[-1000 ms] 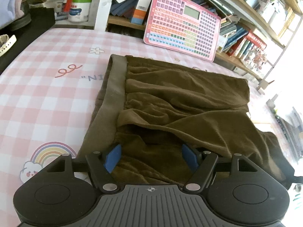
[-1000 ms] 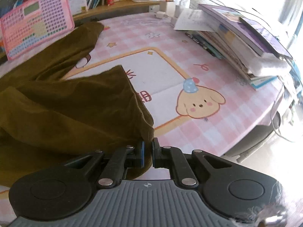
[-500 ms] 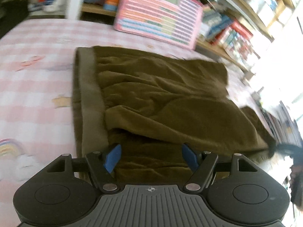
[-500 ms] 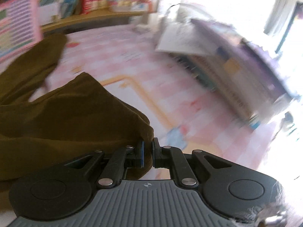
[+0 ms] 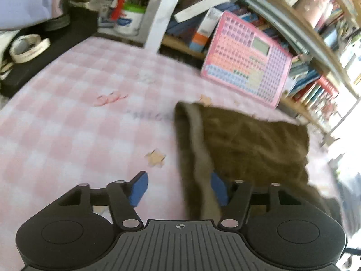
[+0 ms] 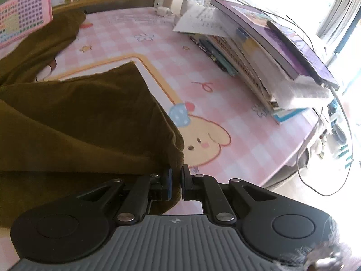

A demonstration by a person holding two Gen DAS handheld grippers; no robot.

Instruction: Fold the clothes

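In your left wrist view, the left gripper [image 5: 178, 188] has its blue pads spread wide with nothing clamped. The brown garment [image 5: 243, 149] lies on the pink checked cloth [image 5: 67, 135], and its grey waistband [image 5: 198, 149] runs straight into the gap between your fingers, just beside the right-hand pad. The pink toy tablet [image 5: 246, 61] leans against the shelf beyond the garment's far edge. The picture is smeared, so whether the band is touching the pad cannot be told.

In your right wrist view, the right gripper [image 6: 176, 180] is pinched narrow on a corner of the garment [image 6: 90, 122], with a fold draped away from the tips toward the tablet side. The book stack [image 6: 270, 58] sits well apart from the garment, on the far side of the printed puppy [image 6: 203, 144].

The risks from here: if you close the left fingers now you may catch only the band's edge, and it would slip free once you lift. Pull the right corner hard while the left holds nothing and the whole garment will slide across the cloth instead of folding, bunching the layers
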